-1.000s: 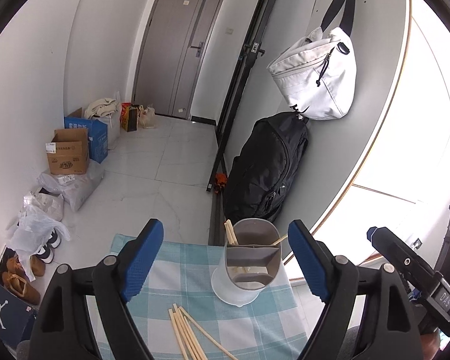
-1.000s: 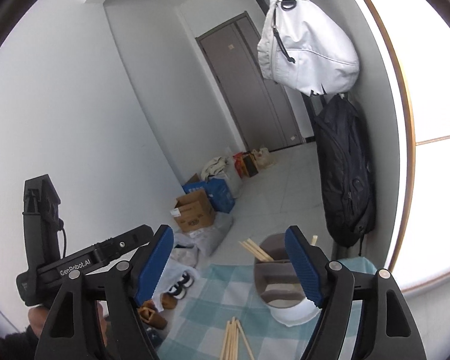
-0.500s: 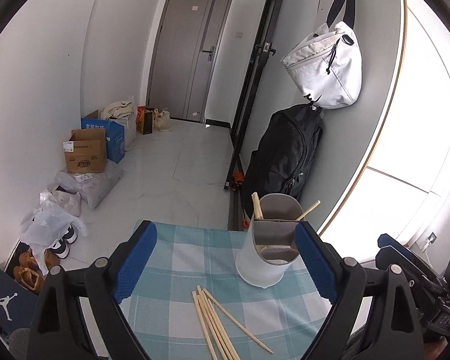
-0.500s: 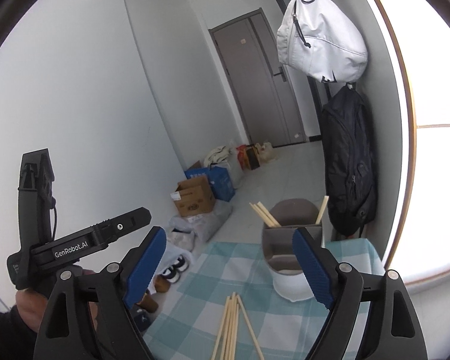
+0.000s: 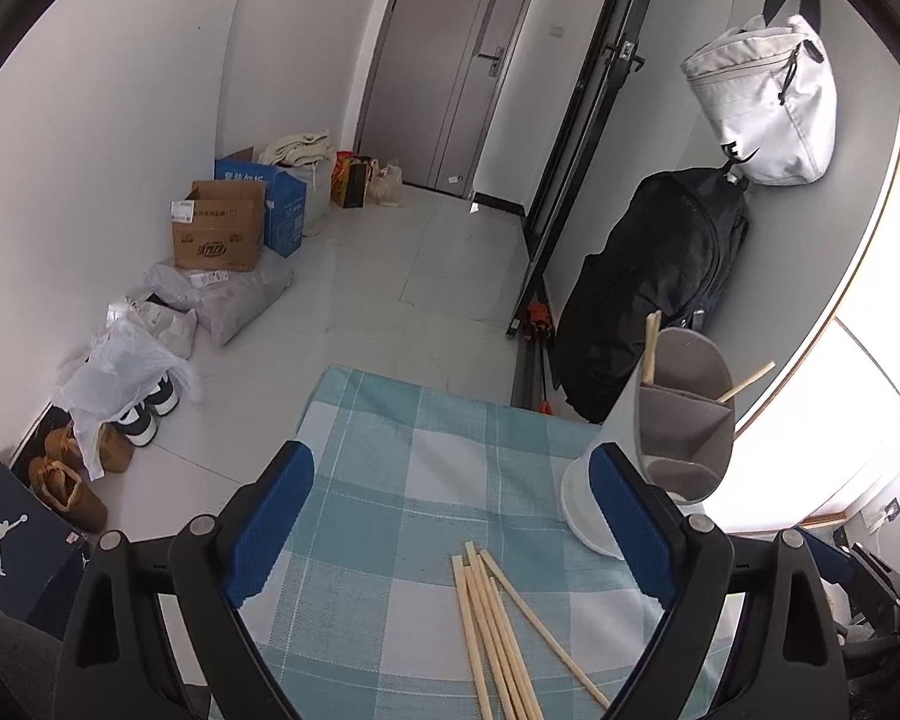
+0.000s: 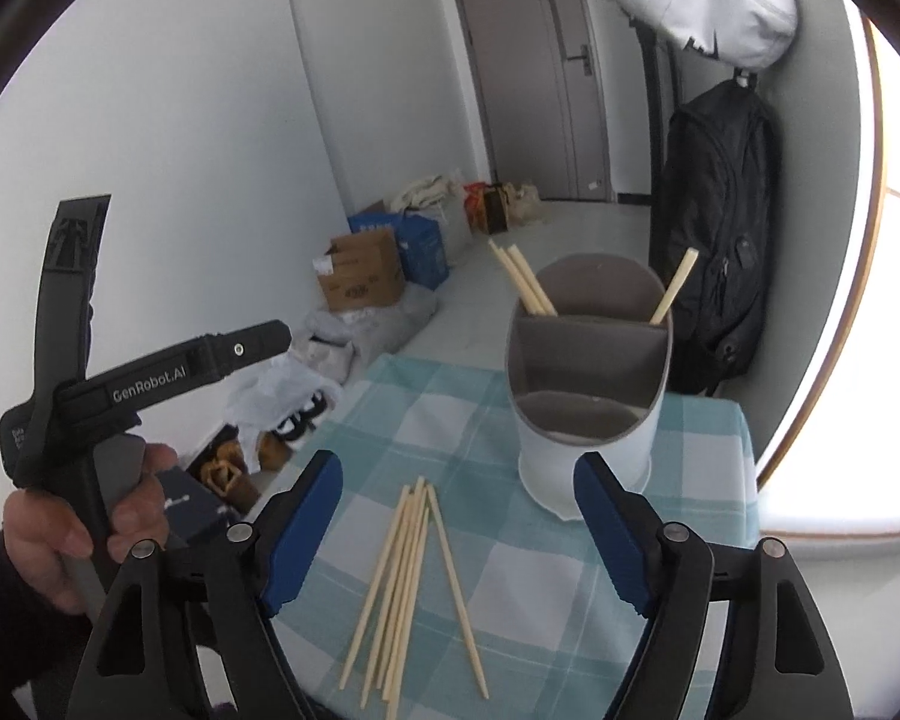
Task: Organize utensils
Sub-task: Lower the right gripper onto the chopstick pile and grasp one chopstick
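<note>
Both your grippers are spread and empty: the right gripper hovers with the loose chopsticks lying on the checked counter right between its fingers, the left gripper with them toward its right finger. The divided holder, already carrying a few sticks, stands just beyond your right finger. You look to be at the pick-up step; lower and pinch one chopstick cleanly.

I saw a small table under a teal-and-white checked cloth filling the lower centre of both views. On it lay a loose bundle of wooden chopsticks — fanned toward the bottom edge — and a white utensil holder stood at centre right.
</note>
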The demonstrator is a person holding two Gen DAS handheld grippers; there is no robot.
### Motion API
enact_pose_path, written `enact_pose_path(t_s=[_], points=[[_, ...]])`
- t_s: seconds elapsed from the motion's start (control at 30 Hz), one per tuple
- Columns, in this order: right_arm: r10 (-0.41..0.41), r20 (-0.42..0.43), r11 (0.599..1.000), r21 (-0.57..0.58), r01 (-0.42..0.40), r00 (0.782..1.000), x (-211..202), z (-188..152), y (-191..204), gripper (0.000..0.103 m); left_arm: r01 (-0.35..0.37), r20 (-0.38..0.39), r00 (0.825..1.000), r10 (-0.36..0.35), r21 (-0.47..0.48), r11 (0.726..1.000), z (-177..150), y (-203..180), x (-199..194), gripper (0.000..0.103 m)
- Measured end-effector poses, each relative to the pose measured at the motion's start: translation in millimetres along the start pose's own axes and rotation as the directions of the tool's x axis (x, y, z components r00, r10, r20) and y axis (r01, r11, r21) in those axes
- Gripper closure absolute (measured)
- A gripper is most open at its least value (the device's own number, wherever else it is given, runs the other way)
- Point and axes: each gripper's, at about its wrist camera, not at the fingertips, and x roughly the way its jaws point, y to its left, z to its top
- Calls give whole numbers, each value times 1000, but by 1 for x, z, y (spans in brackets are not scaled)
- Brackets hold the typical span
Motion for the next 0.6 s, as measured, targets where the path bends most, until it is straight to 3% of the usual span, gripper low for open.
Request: enact_pose_path(t_s=[0.2, 0.33, 0.43, 0.6], points=[[12, -152, 997, -72, -23, 988, 59, -8, 17, 42, -44, -66, 997, 43, -16, 999, -13, 29, 23, 13], [-17, -270, 994, -107, -12, 963, 108, -9, 26, 57, -26, -134, 991, 12, -105, 994, -10, 54, 33, 13], [-45, -343, 993, -119, 4, 938, 143, -9, 29, 69, -55, -147, 989, 33, -153, 987, -7, 72, 38, 13], [-73, -426, 989, -144, 12, 902, 186, -11, 37, 74, -69, -174, 984, 28, -236, 969, -7, 89, 46, 13]])
